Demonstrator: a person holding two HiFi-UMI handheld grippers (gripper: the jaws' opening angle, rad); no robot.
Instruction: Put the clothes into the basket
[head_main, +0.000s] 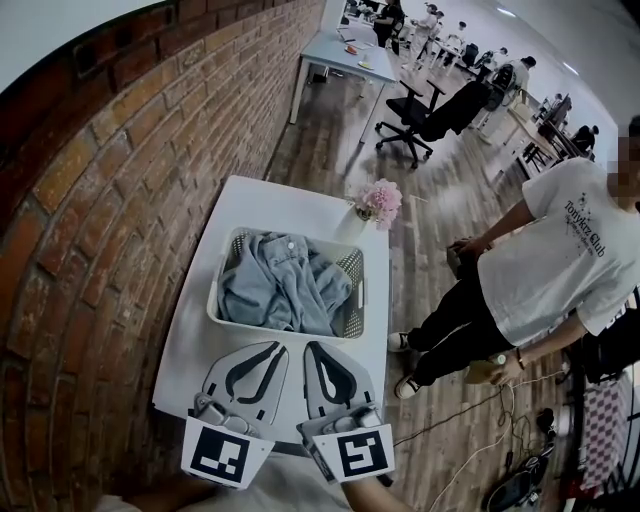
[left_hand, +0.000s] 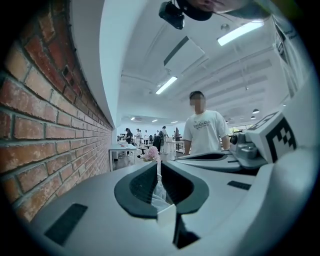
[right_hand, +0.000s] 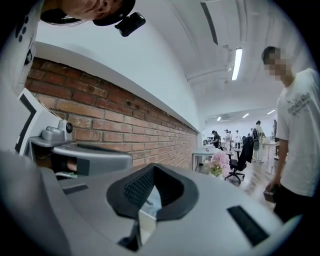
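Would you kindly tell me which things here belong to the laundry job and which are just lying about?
Job: blue clothes, lying in the white basket; left gripper and right gripper, both shut, holding nothing.
Lying about: pink flowers on the table behind the basket; black office chair further back.

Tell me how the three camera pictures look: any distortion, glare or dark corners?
Head view: strong fisheye curves the brick wall; even light, the basket sharp. Left gripper view: dark corners, the ceiling light blown out. Right gripper view: dark corners too, the light strip bright.
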